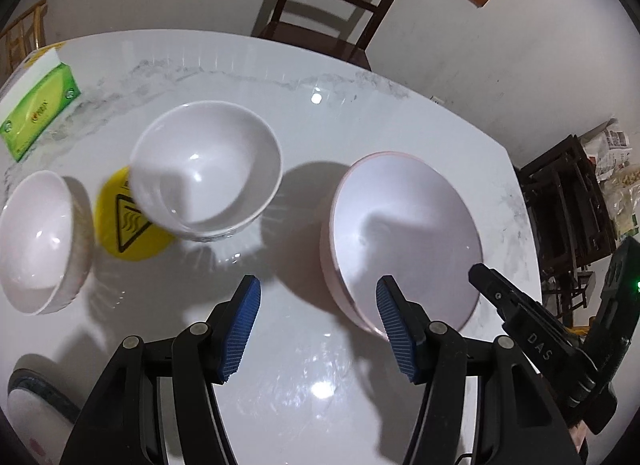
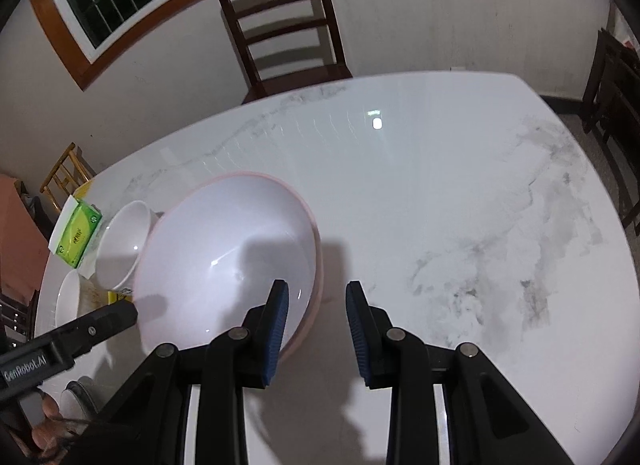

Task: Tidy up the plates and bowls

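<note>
A large white bowl with a pink rim (image 1: 404, 241) (image 2: 224, 257) stands on the marble table (image 1: 320, 385). My left gripper (image 1: 318, 281) is open at the bowl's near left side, with its right pad over the rim and only bare table in the wide gap. My right gripper (image 2: 317, 285) is open at the bowl's right side: its left pad hangs over the inside, its right pad stays outside, and a strip of shadowed table shows between wall and pad. Two smaller white bowls (image 1: 208, 169) (image 1: 36, 241) stand to the left.
A yellow warning disc (image 1: 128, 233) lies partly under the middle bowl. A green tissue box (image 1: 40, 113) sits at the far left edge. A dark-rimmed plate (image 1: 24, 393) shows at the near left. Wooden chairs (image 1: 332, 5) stand behind the table. Bare marble (image 2: 480, 225) spreads to the right.
</note>
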`<state>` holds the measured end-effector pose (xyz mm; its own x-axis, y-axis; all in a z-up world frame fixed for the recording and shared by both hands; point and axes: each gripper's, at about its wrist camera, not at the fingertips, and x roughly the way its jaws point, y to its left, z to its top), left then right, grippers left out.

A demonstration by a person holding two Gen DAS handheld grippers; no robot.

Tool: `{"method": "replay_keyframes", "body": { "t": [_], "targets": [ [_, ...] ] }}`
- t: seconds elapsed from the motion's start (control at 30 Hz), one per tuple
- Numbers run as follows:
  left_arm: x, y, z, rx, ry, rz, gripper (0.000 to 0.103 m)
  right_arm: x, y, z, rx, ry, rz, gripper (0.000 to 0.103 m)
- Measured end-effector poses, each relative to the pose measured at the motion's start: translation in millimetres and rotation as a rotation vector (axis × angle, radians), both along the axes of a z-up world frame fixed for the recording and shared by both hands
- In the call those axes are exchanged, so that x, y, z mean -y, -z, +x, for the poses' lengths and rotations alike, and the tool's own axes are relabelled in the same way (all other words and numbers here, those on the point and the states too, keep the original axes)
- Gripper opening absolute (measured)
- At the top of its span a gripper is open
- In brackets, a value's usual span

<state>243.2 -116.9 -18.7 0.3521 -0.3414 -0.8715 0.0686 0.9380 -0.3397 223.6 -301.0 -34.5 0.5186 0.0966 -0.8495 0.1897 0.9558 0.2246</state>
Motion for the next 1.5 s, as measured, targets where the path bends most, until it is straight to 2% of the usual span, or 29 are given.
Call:
{"method": "replay_keyframes", "body": {
  "t": [0.2,0.47,0.6,0.67,0.7,0.83,1.03,1.5],
  "targets": [
    [5,18,11,-0.036,-0.002,0.009,0.053,0,14,10,-0.025,0.002,0.001,0.03],
    [4,27,11,-0.034,0.016,-0.001,0.036,-3,23,15,-0.038,0.005,0.007,0.03],
    [7,28,11,-0.025,0.035,-0.017,0.031,-4,26,15,-0.044,-0.003,0.023,0.02],
    [10,27,10,-0.014,0.053,-0.03,0.021,-5,28,16,-0.051,0.001,0.036,0.017],
    [12,26,9,-0.012,0.064,-0.036,0.019,-6,28,16,-0.049,0.005,0.033,0.017],
    [15,24,6,0.003,0.075,-0.007,0.019,-6,27,11,-0.05,0.019,0.034,0.017],
    [11,22,-3,-0.007,0.073,-0.012,0.018,-12,25,-4,-0.061,0.018,0.032,0.017],
    [-17,9,-62,-0.019,0.044,-0.032,0.018,-43,11,-68,-0.074,-0.019,0.04,0.017]
  ]
}}
